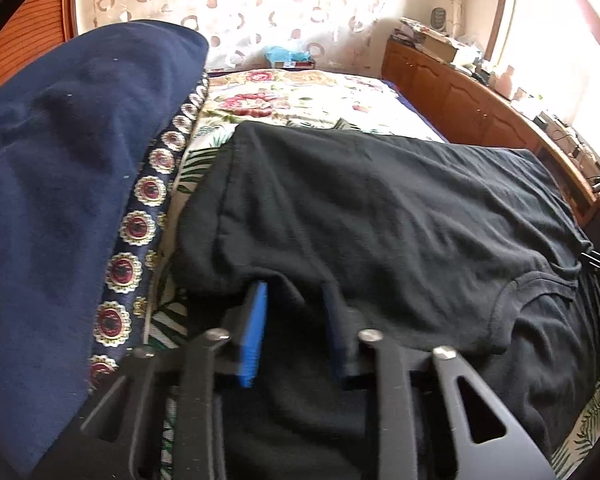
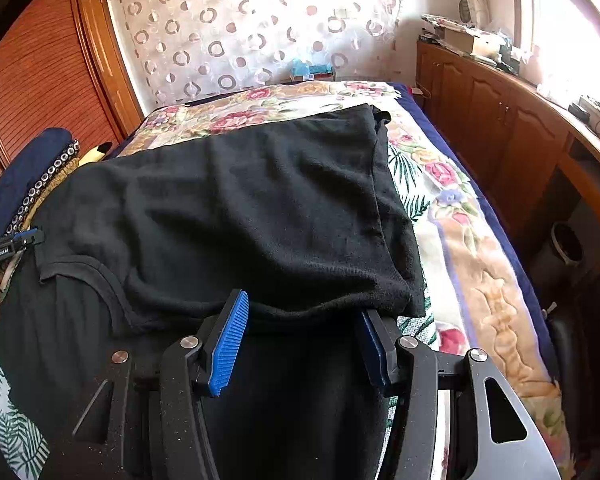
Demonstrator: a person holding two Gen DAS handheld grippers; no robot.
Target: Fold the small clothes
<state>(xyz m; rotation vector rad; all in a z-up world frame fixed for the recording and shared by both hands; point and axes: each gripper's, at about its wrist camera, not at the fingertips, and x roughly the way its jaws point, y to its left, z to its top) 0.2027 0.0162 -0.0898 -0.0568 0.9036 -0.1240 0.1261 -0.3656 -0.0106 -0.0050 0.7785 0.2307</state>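
Left wrist view showed a black T-shirt [image 1: 380, 208] lying folded over itself on a floral bedspread [image 1: 284, 96], its ribbed neckline toward the near edge. The left gripper [image 1: 296, 300] had its blue pads narrowed around a bunched fold of the shirt. The right gripper [image 2: 304, 312] stood about half open, its fingertips tucked under the folded edge, grip unclear. A navy garment [image 1: 60, 160] lay beside.

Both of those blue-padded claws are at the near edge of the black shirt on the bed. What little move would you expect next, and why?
Probably a small lift of that edge with both grippers together. The black shirt already lies folded over itself on the floral bedspread, its folded edge bunched between the pads of the left gripper and the right gripper. Whether either truly pinches the cloth is hard to tell.
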